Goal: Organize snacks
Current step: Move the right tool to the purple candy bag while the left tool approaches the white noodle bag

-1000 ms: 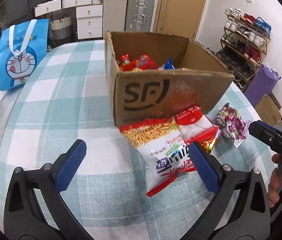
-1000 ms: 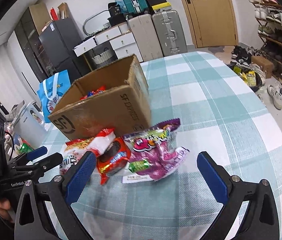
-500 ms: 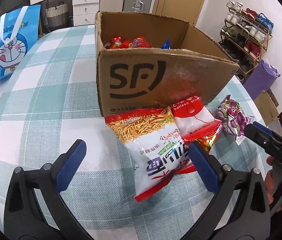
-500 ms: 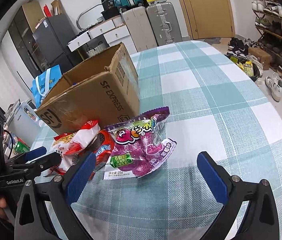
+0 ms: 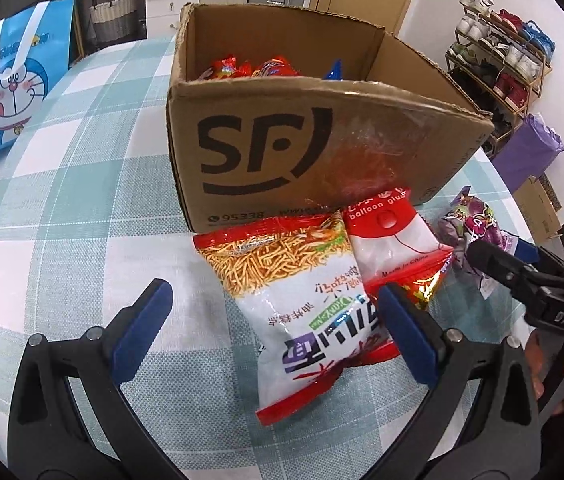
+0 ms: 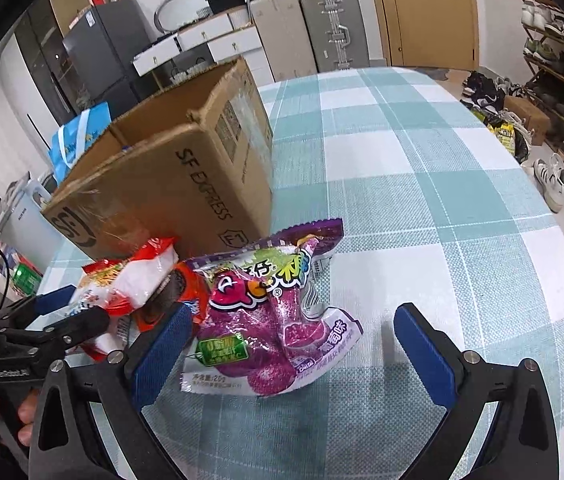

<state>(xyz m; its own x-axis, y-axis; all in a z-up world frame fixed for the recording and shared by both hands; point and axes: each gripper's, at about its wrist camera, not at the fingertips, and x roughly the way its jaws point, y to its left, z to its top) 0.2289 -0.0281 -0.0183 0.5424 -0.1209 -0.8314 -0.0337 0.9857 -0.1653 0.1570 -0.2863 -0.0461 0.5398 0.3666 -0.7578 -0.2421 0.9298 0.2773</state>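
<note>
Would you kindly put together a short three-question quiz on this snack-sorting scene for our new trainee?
1. True or false: the cardboard box already holds some snacks.
2. Which packet lies between the open fingers of the right gripper? A) purple candy bag B) noodle snack bag C) blue cartoon bag
3. Fill in: the left gripper is ____ (open/shut) over the noodle snack bag.

Key: 1 true; 2 A; 3 open.
</note>
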